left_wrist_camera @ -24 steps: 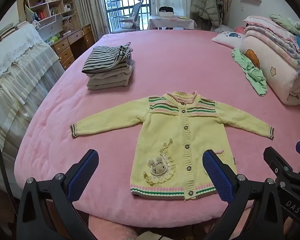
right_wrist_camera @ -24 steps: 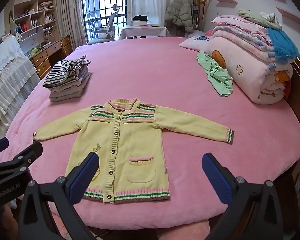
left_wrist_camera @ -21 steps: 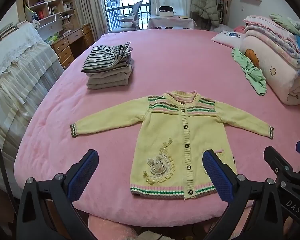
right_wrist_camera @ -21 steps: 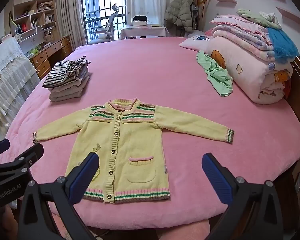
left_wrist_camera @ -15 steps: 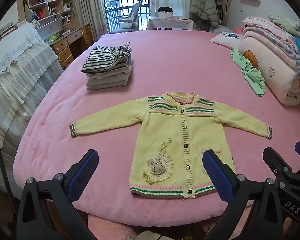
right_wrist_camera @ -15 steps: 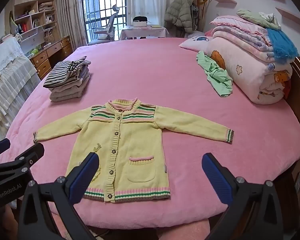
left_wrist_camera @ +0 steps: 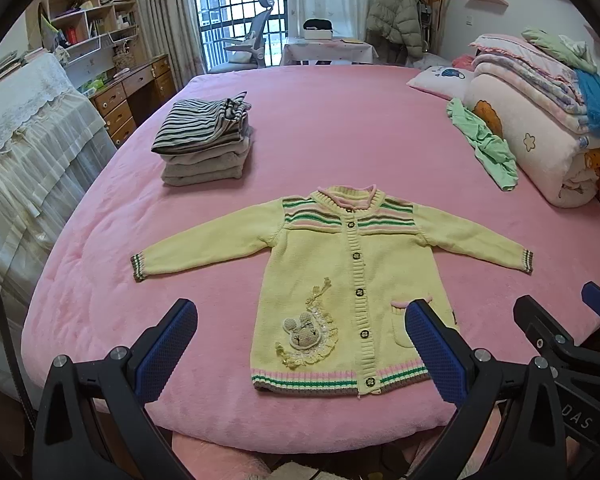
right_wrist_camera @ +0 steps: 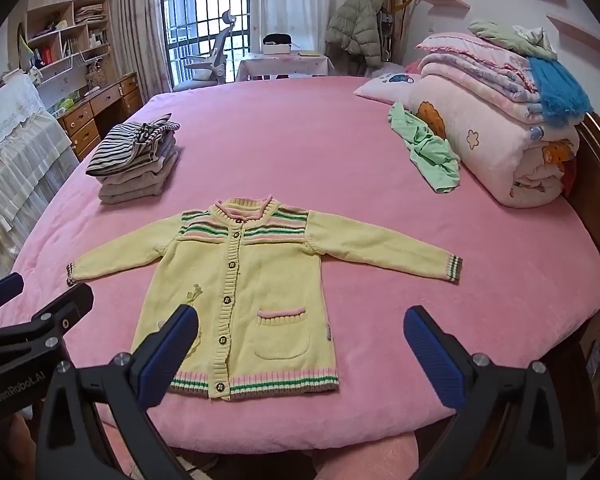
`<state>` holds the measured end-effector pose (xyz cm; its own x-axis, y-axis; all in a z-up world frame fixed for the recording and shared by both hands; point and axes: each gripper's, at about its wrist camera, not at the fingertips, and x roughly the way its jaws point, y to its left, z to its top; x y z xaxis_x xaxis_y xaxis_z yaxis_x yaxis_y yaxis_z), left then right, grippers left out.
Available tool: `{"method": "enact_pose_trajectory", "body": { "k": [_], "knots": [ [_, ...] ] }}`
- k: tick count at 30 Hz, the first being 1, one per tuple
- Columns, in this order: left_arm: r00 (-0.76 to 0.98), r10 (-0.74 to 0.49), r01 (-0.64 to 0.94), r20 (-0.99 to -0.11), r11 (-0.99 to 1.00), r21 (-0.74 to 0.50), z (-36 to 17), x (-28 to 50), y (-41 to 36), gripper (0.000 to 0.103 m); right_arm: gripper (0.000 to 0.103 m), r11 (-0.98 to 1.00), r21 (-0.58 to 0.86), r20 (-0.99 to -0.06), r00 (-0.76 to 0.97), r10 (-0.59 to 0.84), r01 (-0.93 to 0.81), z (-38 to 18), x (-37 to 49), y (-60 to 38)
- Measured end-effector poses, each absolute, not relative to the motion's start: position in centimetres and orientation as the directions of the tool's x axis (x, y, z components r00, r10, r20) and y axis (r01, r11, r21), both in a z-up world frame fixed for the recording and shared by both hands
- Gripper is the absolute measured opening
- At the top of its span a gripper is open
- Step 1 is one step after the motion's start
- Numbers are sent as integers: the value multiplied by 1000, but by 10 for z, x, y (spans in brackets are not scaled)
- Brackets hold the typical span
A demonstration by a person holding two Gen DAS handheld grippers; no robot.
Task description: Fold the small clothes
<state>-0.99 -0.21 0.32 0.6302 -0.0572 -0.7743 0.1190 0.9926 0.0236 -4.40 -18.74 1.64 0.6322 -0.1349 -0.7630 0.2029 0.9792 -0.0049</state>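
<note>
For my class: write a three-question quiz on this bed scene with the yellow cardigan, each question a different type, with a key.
1. True or false: the cardigan lies spread flat, buttoned, with both sleeves out to the sides.
2. Multiple choice: in the right wrist view, the folded pile sits where relative to the cardigan? A) beyond it, to the left B) on top of it C) nearer the camera
3. Fill in: the jaws of the left gripper and the right gripper stand ____, gripping nothing.

Key: 1 true; 2 A; 3 open. The green garment beside the blankets is unfolded.
</note>
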Motion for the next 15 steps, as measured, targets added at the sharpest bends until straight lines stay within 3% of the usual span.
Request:
{"method": "enact_pose_trajectory", "body": {
  "k": [15],
  "knots": [
    [642, -65, 112, -764, 994, 9, 7, -13, 1, 103, 103, 980, 12, -769, 629, -118, 199, 11, -50, -188]
  ]
}}
